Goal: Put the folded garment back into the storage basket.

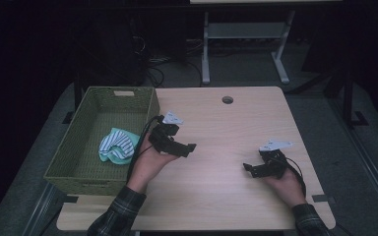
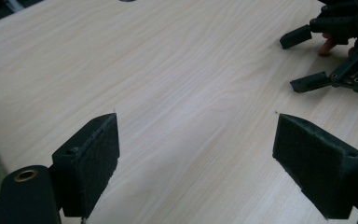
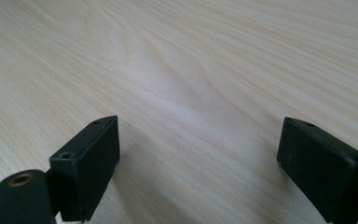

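My left claw (image 1: pixel 189 147) hangs released over the bare desk (image 1: pixel 226 128), with the green basket (image 1: pixel 78 147) at its nine o'clock. The striped cloth (image 1: pixel 118 145) already lies inside, bunched near the basket's right wall. My right claw (image 1: pixel 248 168) sits low at the desk's four o'clock, jaws spread wide with nothing between them. I'd bring the left claw in calmly toward the centre, keeping it high enough to clear the wood. The room is dim, so the cloth could be two pieces.
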Available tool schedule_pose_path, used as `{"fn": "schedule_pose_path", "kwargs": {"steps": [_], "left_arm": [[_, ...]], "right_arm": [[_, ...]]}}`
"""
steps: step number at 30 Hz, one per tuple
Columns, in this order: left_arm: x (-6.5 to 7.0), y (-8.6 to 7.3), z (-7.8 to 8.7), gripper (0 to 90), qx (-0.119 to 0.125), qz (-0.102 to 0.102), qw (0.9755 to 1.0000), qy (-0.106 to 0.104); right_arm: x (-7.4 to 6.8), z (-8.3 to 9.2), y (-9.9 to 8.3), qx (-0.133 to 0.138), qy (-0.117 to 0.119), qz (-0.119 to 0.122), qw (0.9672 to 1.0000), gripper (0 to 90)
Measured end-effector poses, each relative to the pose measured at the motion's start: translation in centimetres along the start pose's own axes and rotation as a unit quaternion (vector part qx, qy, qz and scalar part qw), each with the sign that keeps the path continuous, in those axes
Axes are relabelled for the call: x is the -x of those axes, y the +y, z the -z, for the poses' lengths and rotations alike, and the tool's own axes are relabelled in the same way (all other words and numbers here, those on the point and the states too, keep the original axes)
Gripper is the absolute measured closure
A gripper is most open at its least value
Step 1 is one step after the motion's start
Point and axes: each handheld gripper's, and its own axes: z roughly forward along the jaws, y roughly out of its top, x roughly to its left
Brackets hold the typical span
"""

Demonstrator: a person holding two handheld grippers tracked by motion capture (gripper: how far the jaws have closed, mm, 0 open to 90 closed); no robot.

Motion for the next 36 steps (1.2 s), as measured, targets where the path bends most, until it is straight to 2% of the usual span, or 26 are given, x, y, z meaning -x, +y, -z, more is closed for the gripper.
{"fn": "schedule_pose_path", "kwargs": {"steps": [10,18,27,30,31,33,36], "left_arm": [[1.3,-1.2,-3.7,14.0,-0.010,-0.011,0.9999,0.001],[1.4,-2.8,-6.5,14.0,-0.026,-0.005,0.9997,0.002],[1.4,-4.4,-8.6,13.9,-0.048,-0.012,0.9988,0.008],[1.4,-4.8,-9.1,13.9,-0.055,-0.021,0.9982,0.012],[1.5,-4.9,-9.2,13.9,-0.056,-0.017,0.9982,0.011],[1.5,-5.1,-9.5,13.8,-0.062,-0.025,0.9977,0.014],[1.6,-5.5,-10.0,13.4,-0.061,-0.019,0.9978,0.014]], "right_arm": [[0.0,0.0,0.0,-0.001,0.000,0.001,1.0000,12.5],[0.0,0.0,0.0,-0.001,0.000,0.000,1.0000,12.5],[0.0,0.0,0.0,-0.001,0.000,0.000,1.0000,12.5],[0.0,0.0,0.0,-0.001,0.000,0.000,1.0000,12.5],[0.0,0.0,0.0,-0.001,0.000,0.000,1.0000,12.5],[0.0,0.0,0.0,-0.001,0.000,0.000,1.0000,12.5],[0.0,0.0,0.0,-0.001,0.000,0.000,1.0000,12.5]]}}
